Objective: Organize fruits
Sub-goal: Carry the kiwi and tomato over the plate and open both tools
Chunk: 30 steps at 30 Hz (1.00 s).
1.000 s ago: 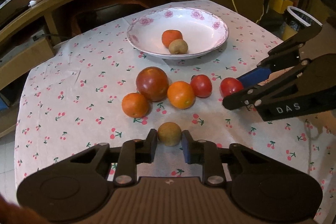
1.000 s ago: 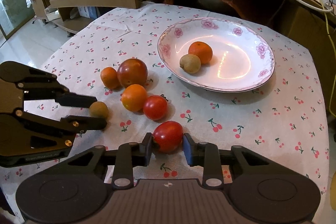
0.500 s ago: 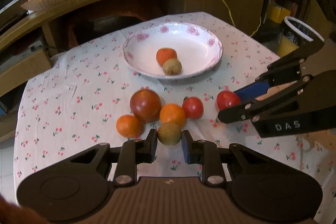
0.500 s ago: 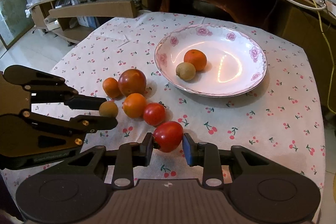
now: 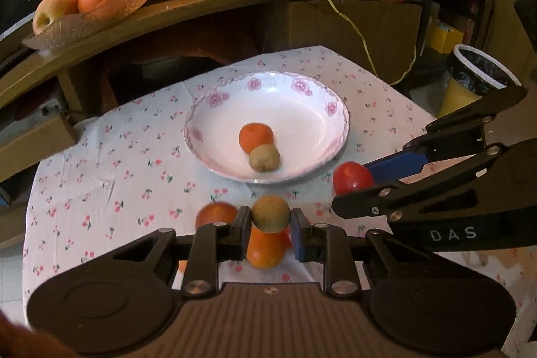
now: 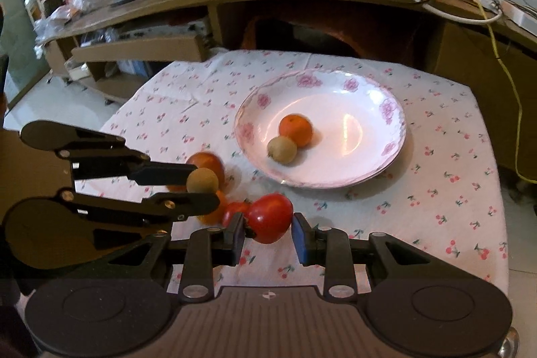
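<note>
Left claw (image 5: pixel 271 230) gripped a brown fruit (image 5: pixel 270 213) at lower centre; right claw (image 6: pixel 267 232) gripped a red tomato (image 6: pixel 270 217). Both approached the plate (image 6: pixel 392 153) together; converging, they risked colliding or dislodging either round fruit.

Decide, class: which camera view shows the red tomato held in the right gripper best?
The right wrist view: the red tomato sits whole, centred between the right gripper fingers. The left wrist view shows it off to the side, partly hidden by a finger.
</note>
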{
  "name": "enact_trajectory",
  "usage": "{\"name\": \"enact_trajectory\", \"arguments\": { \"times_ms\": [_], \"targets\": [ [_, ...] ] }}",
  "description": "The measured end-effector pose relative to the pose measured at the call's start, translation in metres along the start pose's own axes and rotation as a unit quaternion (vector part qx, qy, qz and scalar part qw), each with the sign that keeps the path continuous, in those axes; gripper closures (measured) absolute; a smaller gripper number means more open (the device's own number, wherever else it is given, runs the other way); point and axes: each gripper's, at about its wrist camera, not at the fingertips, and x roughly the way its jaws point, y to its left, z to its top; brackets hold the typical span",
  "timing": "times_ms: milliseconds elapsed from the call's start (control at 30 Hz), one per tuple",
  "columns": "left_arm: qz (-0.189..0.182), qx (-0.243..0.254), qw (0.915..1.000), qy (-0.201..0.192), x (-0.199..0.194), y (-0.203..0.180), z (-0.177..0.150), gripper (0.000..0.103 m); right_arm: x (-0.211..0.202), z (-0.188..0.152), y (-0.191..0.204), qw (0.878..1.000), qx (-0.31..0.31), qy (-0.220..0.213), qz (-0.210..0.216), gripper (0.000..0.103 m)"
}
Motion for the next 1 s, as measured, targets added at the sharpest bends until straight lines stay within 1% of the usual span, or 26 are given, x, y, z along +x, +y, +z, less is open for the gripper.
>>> {"name": "enact_trajectory", "arguments": {
  "times_ms": [233, 533, 733, 1000],
  "targets": [
    [0.002, -0.017, 0.9998, -0.005, 0.012, 0.009, 0.019, 0.072, 0.004, 0.016, -0.013, 1.000, 0.027, -0.015, -0.007, 0.073],
    [0.024, -0.024, 0.9994, -0.002, 0.040, 0.017, 0.038, 0.072, 0.025, 0.033, -0.028, 0.998, 0.048, -0.017, -0.032, 0.072],
    [0.031, -0.029, 0.9991, 0.003, 0.054, 0.024, 0.042, 0.072, 0.037, 0.038, -0.032, 0.998, 0.046, -0.017, -0.042, 0.072],
    [0.035, -0.038, 0.9987, 0.006, 0.064, 0.030, 0.042, 0.073, 0.049, 0.042, -0.037, 0.998, 0.054, -0.011, -0.039, 0.071]
  ]
}}
